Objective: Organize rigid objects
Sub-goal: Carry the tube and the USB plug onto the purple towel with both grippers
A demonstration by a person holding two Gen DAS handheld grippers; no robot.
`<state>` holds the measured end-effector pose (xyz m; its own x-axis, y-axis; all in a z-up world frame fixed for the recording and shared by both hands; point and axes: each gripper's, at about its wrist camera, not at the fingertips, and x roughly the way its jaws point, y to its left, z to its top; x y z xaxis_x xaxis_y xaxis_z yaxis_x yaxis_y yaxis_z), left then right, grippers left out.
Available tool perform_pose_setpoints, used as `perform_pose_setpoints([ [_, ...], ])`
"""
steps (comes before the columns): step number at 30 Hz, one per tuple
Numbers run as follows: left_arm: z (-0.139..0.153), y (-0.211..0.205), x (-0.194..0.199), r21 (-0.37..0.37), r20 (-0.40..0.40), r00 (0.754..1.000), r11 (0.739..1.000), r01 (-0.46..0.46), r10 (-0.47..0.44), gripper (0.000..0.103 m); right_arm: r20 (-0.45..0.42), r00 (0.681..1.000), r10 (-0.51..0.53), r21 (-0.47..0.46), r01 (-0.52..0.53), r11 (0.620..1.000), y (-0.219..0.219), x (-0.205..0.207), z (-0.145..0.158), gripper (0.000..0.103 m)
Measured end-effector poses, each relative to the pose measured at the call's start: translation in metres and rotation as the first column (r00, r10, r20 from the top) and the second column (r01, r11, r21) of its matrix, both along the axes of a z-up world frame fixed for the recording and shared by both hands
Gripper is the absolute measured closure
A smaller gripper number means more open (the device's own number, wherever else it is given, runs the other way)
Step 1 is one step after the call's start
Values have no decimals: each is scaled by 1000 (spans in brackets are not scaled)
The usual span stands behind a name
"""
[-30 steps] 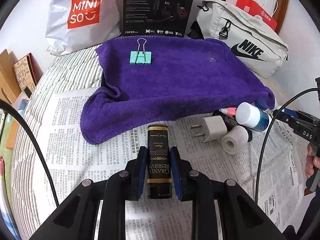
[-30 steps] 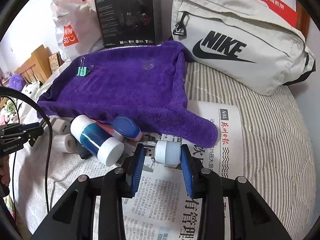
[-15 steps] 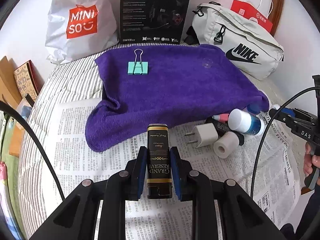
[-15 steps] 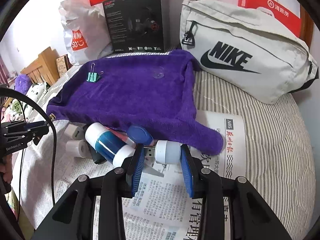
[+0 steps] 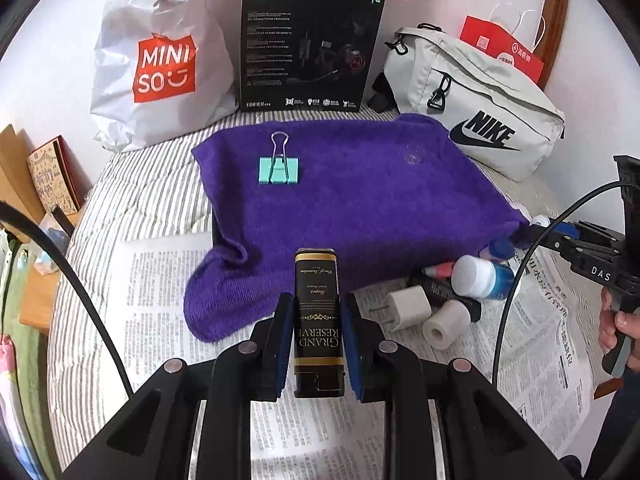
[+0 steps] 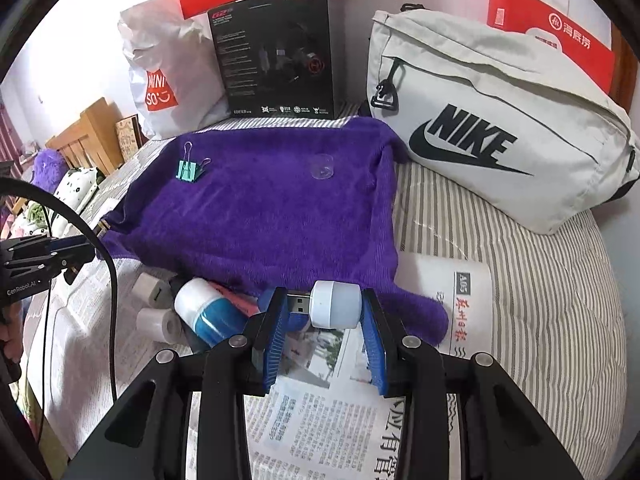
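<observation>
My left gripper (image 5: 316, 312) is shut on a black and gold "Grand Reserve" box (image 5: 318, 320), held above the newspaper just short of the purple towel (image 5: 352, 200). My right gripper (image 6: 325, 308) is shut on a small white USB lamp (image 6: 335, 305), its metal plug pointing left, over the towel's near corner (image 6: 420, 312). On the towel lie a teal binder clip (image 5: 279, 169), also in the right wrist view (image 6: 188, 170), and a small clear plastic piece (image 6: 322, 167). Between the grippers sits a pile: a white charger plug (image 5: 408, 307), a tape roll (image 5: 446, 324), and a blue bottle with a white cap (image 5: 482, 277).
At the back stand a white Miniso bag (image 5: 160, 64), a black headset box (image 5: 308, 44) and a grey Nike bag (image 6: 496, 128) with red paper bags behind. Newspaper (image 6: 340, 420) covers the striped bedding. A person's hand (image 5: 624, 320) holds the right gripper's handle.
The left gripper rose with the box, so the towel and the pile look farther away. In the right wrist view the scene also slid down a little; both grips are unchanged.
</observation>
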<state>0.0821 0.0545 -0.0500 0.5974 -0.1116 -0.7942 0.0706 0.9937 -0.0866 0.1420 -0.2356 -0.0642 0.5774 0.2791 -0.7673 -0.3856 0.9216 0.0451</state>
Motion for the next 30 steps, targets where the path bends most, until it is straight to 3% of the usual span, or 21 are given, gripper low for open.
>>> perform_pose_setpoints([
  [19, 12, 6, 49, 17, 10, 1000, 1000, 18, -18, 80, 4, 999, 32, 6, -32, 999, 16, 48, 13, 67],
  [30, -11, 17, 90, 2, -42, 999, 1000, 9, -9, 80, -32, 998, 53, 0, -53, 999, 35, 97, -5, 67],
])
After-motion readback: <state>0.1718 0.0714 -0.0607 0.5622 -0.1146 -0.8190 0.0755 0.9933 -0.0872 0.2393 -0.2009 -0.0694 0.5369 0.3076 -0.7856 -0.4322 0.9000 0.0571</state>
